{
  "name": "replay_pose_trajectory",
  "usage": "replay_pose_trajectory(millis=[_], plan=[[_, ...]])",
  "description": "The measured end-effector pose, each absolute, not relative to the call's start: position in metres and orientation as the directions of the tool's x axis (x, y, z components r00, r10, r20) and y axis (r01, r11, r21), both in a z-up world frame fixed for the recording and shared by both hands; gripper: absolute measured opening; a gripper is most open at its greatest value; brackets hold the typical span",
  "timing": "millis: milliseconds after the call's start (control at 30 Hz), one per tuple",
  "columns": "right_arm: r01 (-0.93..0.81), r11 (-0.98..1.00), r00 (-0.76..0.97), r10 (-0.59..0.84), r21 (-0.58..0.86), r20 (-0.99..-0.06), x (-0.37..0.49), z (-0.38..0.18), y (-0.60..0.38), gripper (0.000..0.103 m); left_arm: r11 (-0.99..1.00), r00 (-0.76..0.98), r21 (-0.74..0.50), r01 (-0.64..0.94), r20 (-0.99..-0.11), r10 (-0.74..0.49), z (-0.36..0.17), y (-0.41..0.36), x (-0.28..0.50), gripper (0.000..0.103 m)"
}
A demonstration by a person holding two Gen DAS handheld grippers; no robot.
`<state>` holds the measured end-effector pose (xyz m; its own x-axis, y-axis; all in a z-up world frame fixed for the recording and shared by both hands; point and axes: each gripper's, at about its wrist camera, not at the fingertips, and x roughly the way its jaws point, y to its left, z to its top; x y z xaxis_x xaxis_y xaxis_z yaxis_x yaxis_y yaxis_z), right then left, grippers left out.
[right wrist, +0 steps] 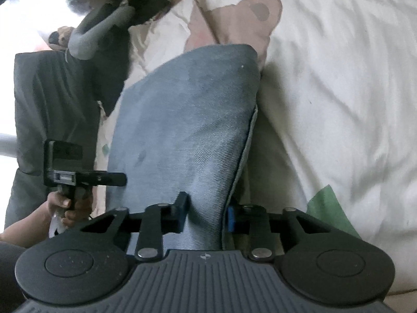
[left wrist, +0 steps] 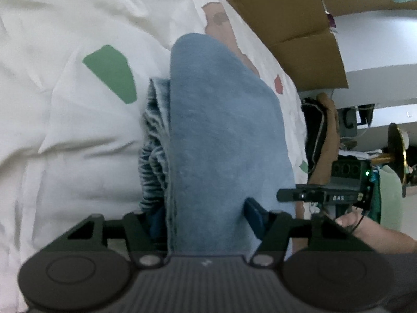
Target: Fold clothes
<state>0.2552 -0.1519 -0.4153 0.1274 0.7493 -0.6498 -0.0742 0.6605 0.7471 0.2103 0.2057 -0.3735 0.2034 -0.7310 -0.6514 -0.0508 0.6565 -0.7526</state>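
A blue denim garment [left wrist: 221, 135] hangs lifted over a white bedcover [left wrist: 65, 104] with green, pink and red patches. My left gripper [left wrist: 206, 216] is shut on one end of it, with bunched folds at the left. My right gripper [right wrist: 206, 214] is shut on the other end of the same garment [right wrist: 187, 120], which stretches away from the fingers. The right gripper also shows in the left wrist view [left wrist: 286, 195], and the left gripper in the right wrist view [right wrist: 122, 178]. The two grippers are close together, side by side.
The white bedcover [right wrist: 338, 91] lies under and around the garment. A brown cardboard box [left wrist: 286, 13] stands beyond the bed edge. A dark grey cushion or bag [right wrist: 52, 104] and a grey handle [right wrist: 99, 31] lie at the left.
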Motion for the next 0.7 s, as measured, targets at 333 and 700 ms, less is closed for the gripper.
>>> replay_pose_trajectory(millis=[333,700], plan=[[-0.061,0.666,0.156,0.742,0.743,-0.652,0.25,-0.402,-0.175,0.021,0.681,0.175,-0.732,0.015,-0.668,-0.723,-0.363,0.188,0.216,0.066],[-0.028,0.69,0.143,0.719,0.723,-0.68,0.254,-0.417,-0.174,0.027,0.668,0.148,-0.742,-0.047,-0.667,-0.73,-0.378,0.2,0.207,0.09]])
